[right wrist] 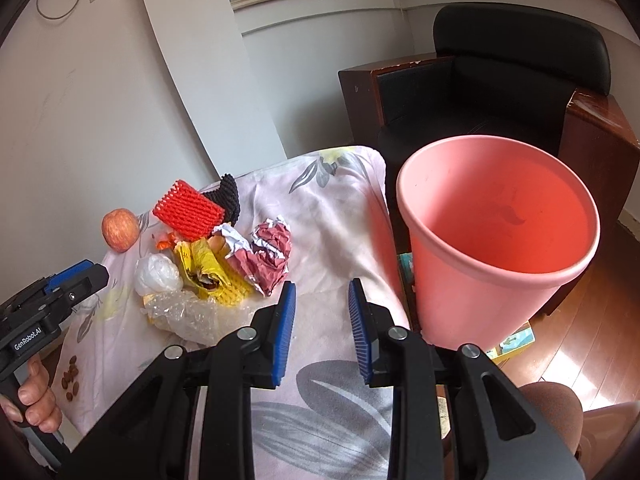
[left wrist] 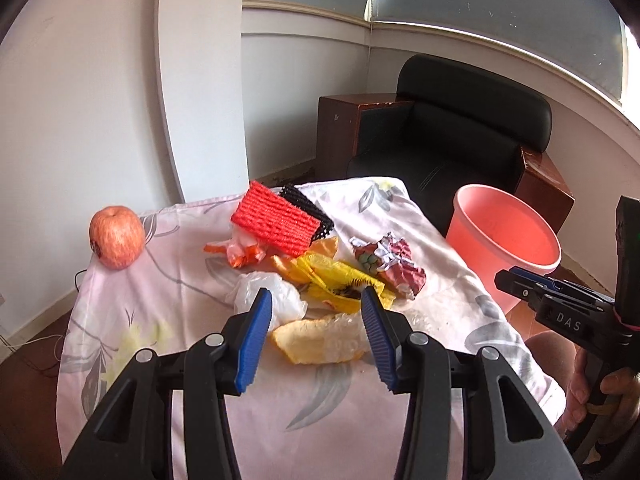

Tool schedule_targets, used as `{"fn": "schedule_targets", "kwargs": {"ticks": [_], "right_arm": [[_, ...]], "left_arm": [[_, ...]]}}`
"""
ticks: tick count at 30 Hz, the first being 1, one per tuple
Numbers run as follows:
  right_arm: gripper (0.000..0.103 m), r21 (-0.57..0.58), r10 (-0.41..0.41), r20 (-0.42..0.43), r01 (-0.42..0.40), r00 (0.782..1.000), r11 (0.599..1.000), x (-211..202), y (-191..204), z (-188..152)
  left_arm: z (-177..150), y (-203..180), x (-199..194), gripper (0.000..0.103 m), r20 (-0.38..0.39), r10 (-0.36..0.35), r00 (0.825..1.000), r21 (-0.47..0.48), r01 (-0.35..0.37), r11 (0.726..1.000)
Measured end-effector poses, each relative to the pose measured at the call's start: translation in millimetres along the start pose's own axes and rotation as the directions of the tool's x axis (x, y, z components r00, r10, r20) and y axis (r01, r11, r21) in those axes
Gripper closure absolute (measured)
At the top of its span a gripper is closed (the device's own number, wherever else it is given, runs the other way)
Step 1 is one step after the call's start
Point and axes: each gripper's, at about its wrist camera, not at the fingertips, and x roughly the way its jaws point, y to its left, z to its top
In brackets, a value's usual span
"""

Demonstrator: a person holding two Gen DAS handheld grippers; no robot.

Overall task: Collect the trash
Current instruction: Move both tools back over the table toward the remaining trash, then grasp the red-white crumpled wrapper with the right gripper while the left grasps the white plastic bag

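A pile of trash lies on the cloth-covered table (left wrist: 200, 360): red foam net (left wrist: 276, 220), black foam net (left wrist: 306, 204), yellow wrapper (left wrist: 340, 280), crumpled red-white paper (left wrist: 392, 264), white plastic ball (left wrist: 268, 292), and orange peel in clear film (left wrist: 320, 340). My left gripper (left wrist: 316, 332) is open, its jaws on either side of the peel. My right gripper (right wrist: 322, 328) is open and empty above the table's right edge, beside the pink bin (right wrist: 496, 240). The pile (right wrist: 224, 264) lies to its left.
An apple (left wrist: 117, 237) sits at the table's far left corner. Small brown bits (right wrist: 70, 376) lie near the front left edge. A black armchair (left wrist: 460, 132) with wooden sides stands behind the bin (left wrist: 504, 240). Wooden floor lies to the right.
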Motion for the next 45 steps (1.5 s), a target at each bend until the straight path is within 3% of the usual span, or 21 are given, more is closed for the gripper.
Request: {"fn": "schedule_targets", "kwargs": {"ticks": [6, 14, 21, 23, 24, 29, 36, 41, 45], "right_arm": [[0.075, -0.049, 0.038, -0.029, -0.040, 0.999, 0.998, 7.6, 16.7, -5.8], [0.075, -0.074, 0.071, -0.046, -0.074, 0.996, 0.995, 14.3, 28.8, -3.2], [0.075, -0.074, 0.179, -0.070, -0.184, 0.981, 0.980, 22.7, 39.5, 3.8], [0.075, -0.074, 0.192, -0.076, -0.197, 0.978, 0.978, 29.0, 40.5, 7.7], [0.075, -0.073, 0.188, -0.079, -0.194, 0.979, 0.978, 33.2, 40.5, 9.7], [0.075, -0.073, 0.158, -0.095, -0.166, 0.983, 0.984, 54.4, 35.8, 22.3], [0.075, -0.147, 0.172, -0.105, -0.186, 0.979, 0.971, 74.5, 61.6, 40.1], [0.075, -0.198, 0.084, -0.153, -0.114, 0.985, 0.974, 95.7, 67.9, 35.7], [0.075, -0.190, 0.071, -0.172, -0.104, 0.983, 0.976, 99.5, 58.5, 23.8]], "left_arm": [[-11.7, 13.2, 10.8, 0.057, -0.034, 0.005, 0.999, -0.012, -0.005, 1.000], [5.6, 30.9, 40.9, 0.057, -0.029, 0.007, 1.000, -0.077, -0.009, 0.997], [3.4, 40.6, 75.5, 0.057, -0.103, 0.040, 0.994, -0.096, -0.050, 0.994], [0.2, 45.9, 79.3, 0.065, -0.117, 0.022, 0.993, -0.121, -0.036, 0.992], [-1.3, 48.2, 79.8, 0.074, -0.120, 0.016, 0.993, -0.128, -0.032, 0.991], [-6.0, 62.3, 71.4, 0.084, -0.090, 0.004, 0.996, -0.155, -0.018, 0.988], [-4.0, 79.0, 58.1, 0.086, -0.046, -0.001, 0.999, -0.201, -0.008, 0.980], [-2.9, 83.6, 52.0, 0.086, -0.030, 0.000, 1.000, -0.210, -0.006, 0.978], [-3.6, 85.3, 48.0, 0.086, -0.031, -0.006, 0.999, -0.211, -0.001, 0.978]]}}
